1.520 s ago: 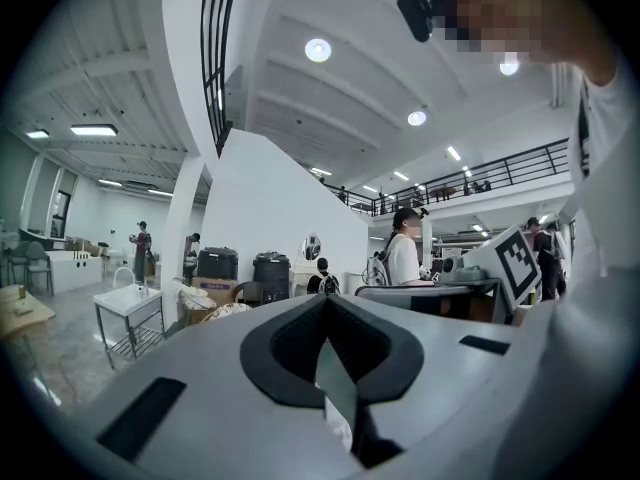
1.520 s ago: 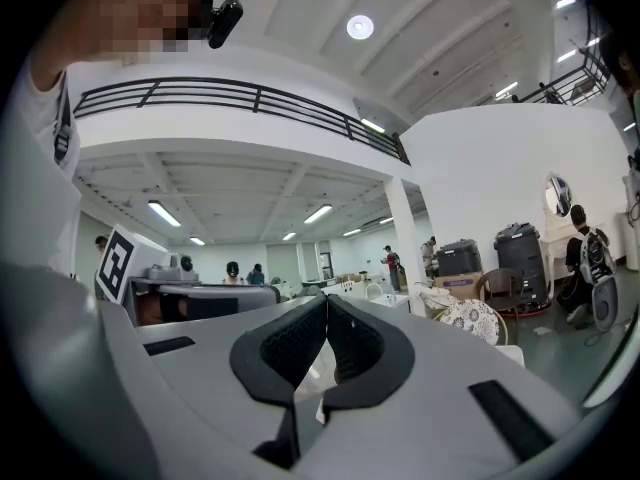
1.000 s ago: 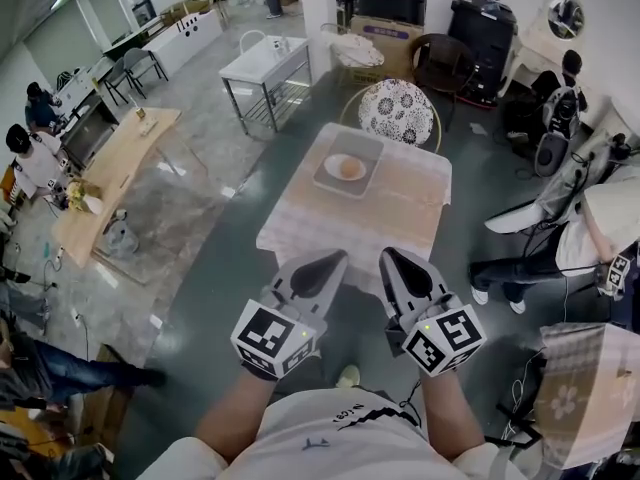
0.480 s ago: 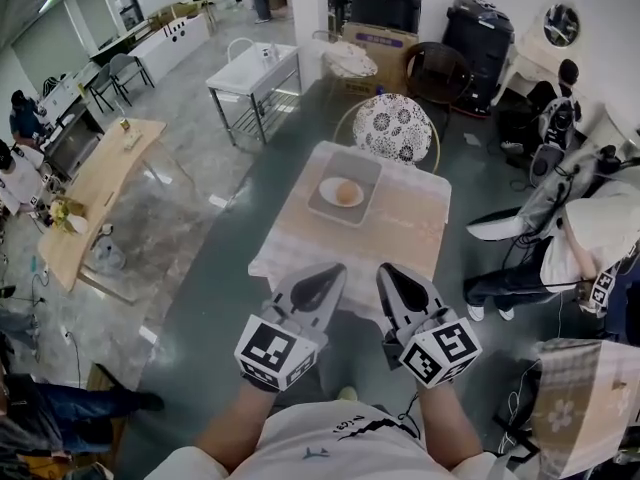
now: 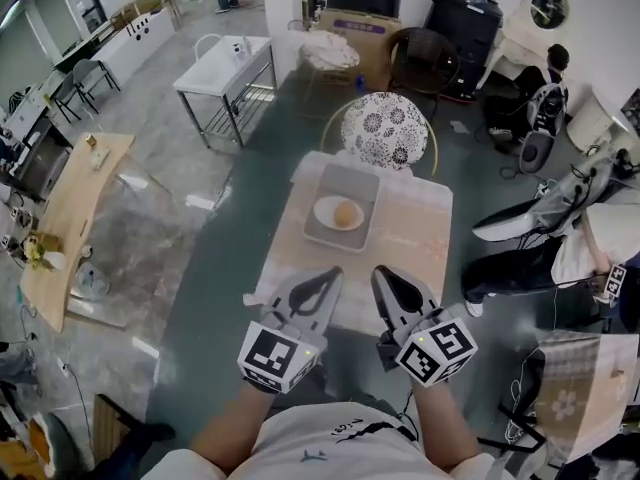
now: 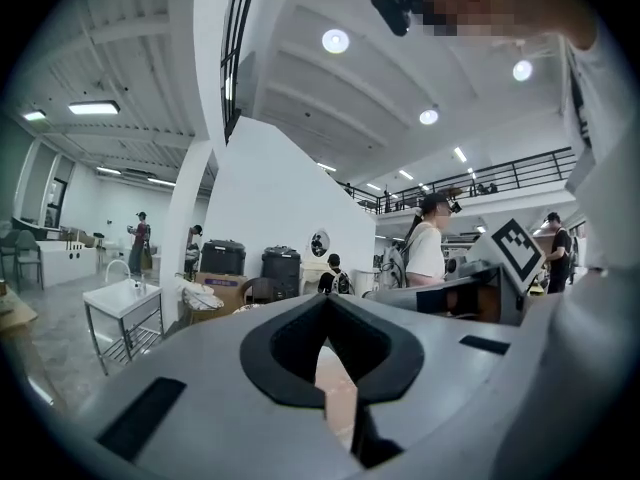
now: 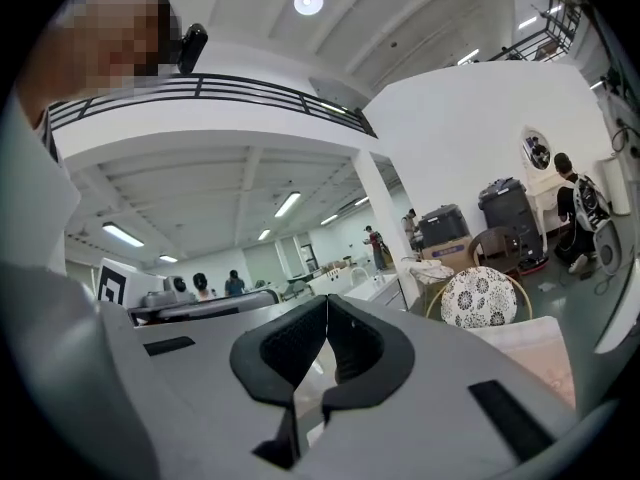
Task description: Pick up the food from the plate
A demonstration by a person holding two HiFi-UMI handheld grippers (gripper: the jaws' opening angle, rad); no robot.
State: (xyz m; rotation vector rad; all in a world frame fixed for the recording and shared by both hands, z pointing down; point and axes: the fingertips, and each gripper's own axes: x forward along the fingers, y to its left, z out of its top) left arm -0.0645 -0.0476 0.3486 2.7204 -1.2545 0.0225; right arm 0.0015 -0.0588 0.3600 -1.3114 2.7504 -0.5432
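An orange-brown round piece of food (image 5: 346, 211) lies on a white plate (image 5: 326, 211), which sits in a grey tray (image 5: 343, 178) on the far half of a small table with a checked cloth (image 5: 405, 238). My left gripper (image 5: 331, 273) and right gripper (image 5: 381, 273) hang side by side over the table's near edge, well short of the tray. Both are shut with nothing between the jaws. In the left gripper view the jaw tips (image 6: 326, 300) meet; in the right gripper view (image 7: 326, 302) they meet too.
A patterned round chair (image 5: 386, 128) stands at the table's far end. A person (image 5: 545, 253) sits to the right of the table. A white metal table (image 5: 222, 78) and a wooden table (image 5: 68, 208) stand at the left; black cases (image 5: 465, 18) line the back wall.
The view has advanced toward the table: tray and plate now sit lower and nearer. Both grippers stay shut, keeping their places in front of me.
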